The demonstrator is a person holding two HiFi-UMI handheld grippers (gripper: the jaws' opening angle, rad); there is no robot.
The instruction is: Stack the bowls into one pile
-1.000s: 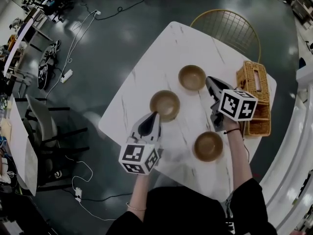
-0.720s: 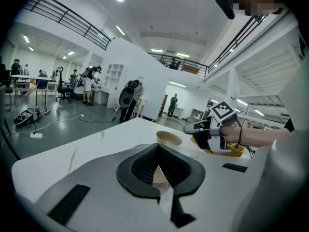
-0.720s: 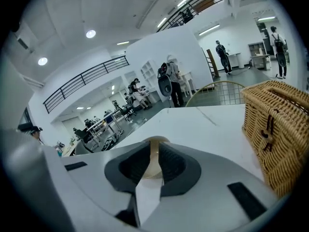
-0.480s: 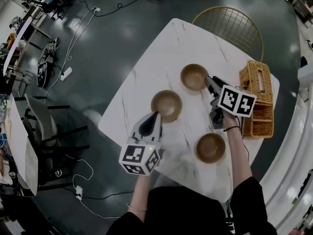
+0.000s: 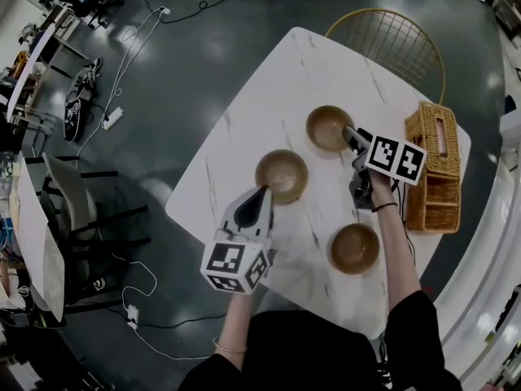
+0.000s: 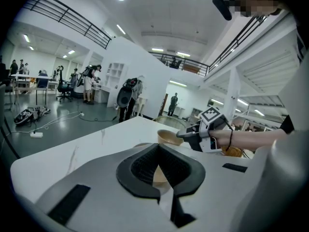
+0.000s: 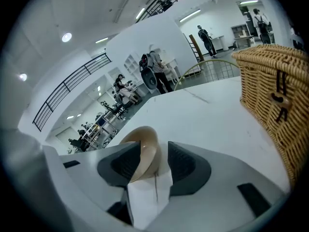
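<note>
Three brown bowls stand apart on the white marble table (image 5: 269, 96): a far bowl (image 5: 328, 126), a middle bowl (image 5: 282, 175) and a near bowl (image 5: 354, 248). My right gripper (image 5: 350, 132) is at the far bowl's right rim. Its jaws have just been opening and now stand open, with that bowl's rim (image 7: 145, 151) between the right gripper's (image 7: 153, 152) pads. My left gripper (image 5: 261, 191) hovers at the middle bowl's near edge with its tips together and nothing in them. In the left gripper view, the left gripper (image 6: 157, 146) faces the far bowl (image 6: 169, 137) and the right gripper (image 6: 187, 134).
A wicker basket (image 5: 431, 169) sits at the table's right edge, close beside my right hand, and it fills the right side of the right gripper view as a wicker wall (image 7: 275, 91). A gold wire chair (image 5: 391, 47) stands behind the table's far corner.
My right gripper has dropped down to the far bowl's rim and its jaws have opened around it. The left gripper has stayed in place.
</note>
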